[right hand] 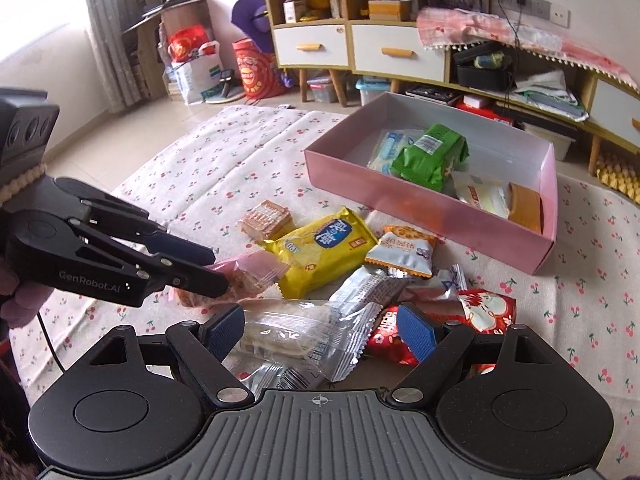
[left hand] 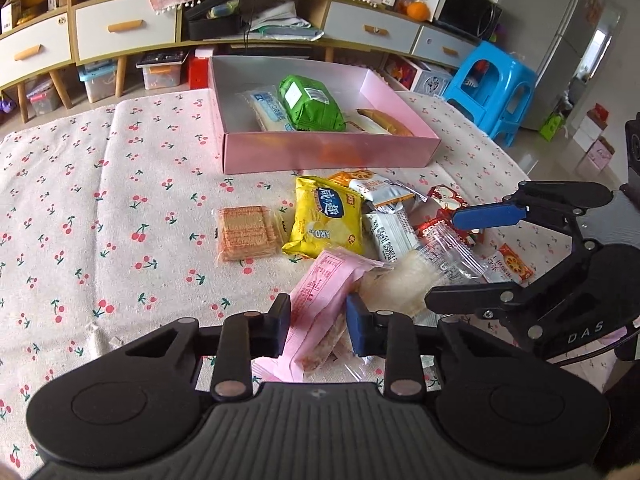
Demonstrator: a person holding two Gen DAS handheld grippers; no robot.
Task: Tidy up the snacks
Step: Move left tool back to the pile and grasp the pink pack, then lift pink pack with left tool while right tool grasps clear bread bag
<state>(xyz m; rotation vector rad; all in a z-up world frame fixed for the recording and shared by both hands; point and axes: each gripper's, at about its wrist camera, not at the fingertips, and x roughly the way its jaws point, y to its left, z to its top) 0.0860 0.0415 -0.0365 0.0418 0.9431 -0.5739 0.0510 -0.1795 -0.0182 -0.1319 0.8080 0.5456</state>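
"GenRobot.AI" is printed in pale letters along the side of the left tongs (right hand: 218, 266), "DAS" marks the body of the right tongs (left hand: 476, 258), and "ARD" shows on the yellow snack packet (left hand: 326, 216).

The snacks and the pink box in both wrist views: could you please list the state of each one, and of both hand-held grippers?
Pink box: open, no lid, partly filled.
Green packet: lying inside the box.
Pink snack pack: on the cloth, clamped by the left hand-held gripper.
Right hand-held gripper: open, astride the clear-wrapped cake.
Yellow packet: sealed, loose on the cloth.
Wafer pack: sealed, lying apart from the pile.
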